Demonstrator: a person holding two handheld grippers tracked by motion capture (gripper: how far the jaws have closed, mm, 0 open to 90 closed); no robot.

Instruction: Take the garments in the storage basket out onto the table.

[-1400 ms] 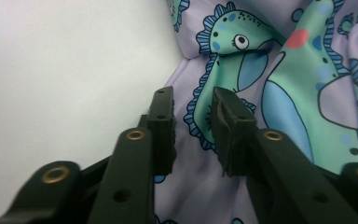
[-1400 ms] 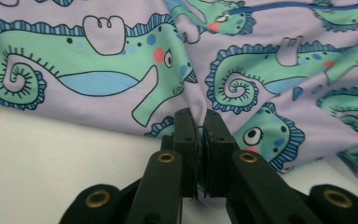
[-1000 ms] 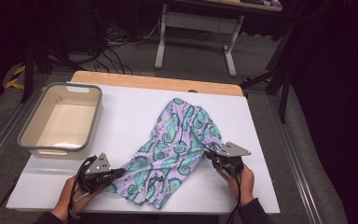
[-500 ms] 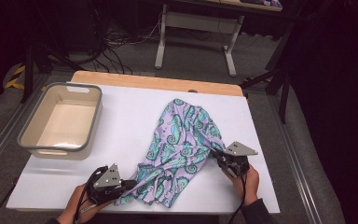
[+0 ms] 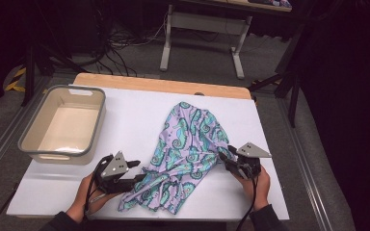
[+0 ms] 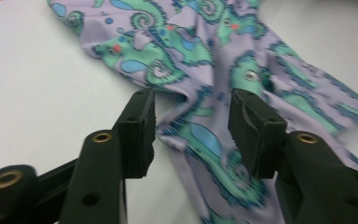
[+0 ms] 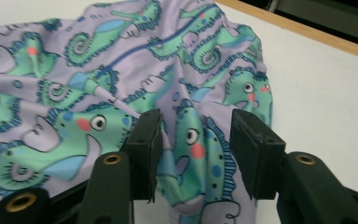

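— Left gripper (image 5: 134, 169)?
— Down at the near left of the table, held in the left hand (image 5: 84, 195). Jaws apart, just been opening. Cloth (image 5: 185, 154) lying between and beneath them in the left gripper view, not pressed by either pad. Nothing clamped.

— And the right gripper (image 5: 225, 156)?
— At the near right, in the right hand (image 5: 257, 185), grey three-cornered plate on top. Jaws apart too, also just been opening. Fold of cloth (image 7: 191, 140) bunched up in the gap in the right gripper view; left pad right against the fabric, right pad clear of it. Not gripped.

— Where exactly is the cloth?
— Flat-ish on the white table top (image 5: 135, 120), right of centre, stretching from the middle down toward the near edge. Crumpled and wrinkled rather than spread smooth. Lilac with green and blue seahorses, pink cheeks. Near left corner beside the left gripper, right edge beside the right gripper.

— Anything further out?
— Grey-rimmed bin (image 5: 33, 144), cream inside, on the left side of the table, well apart from the cloth and just beyond the left gripper. Strip of bare wood (image 5: 164, 85) along the far edge of the table. Beyond that, grey floor, tangled black cables (image 5: 120, 36) and the legs of a white frame (image 5: 202, 29).

— Cloth touching the bin?
— No, white surface between them.
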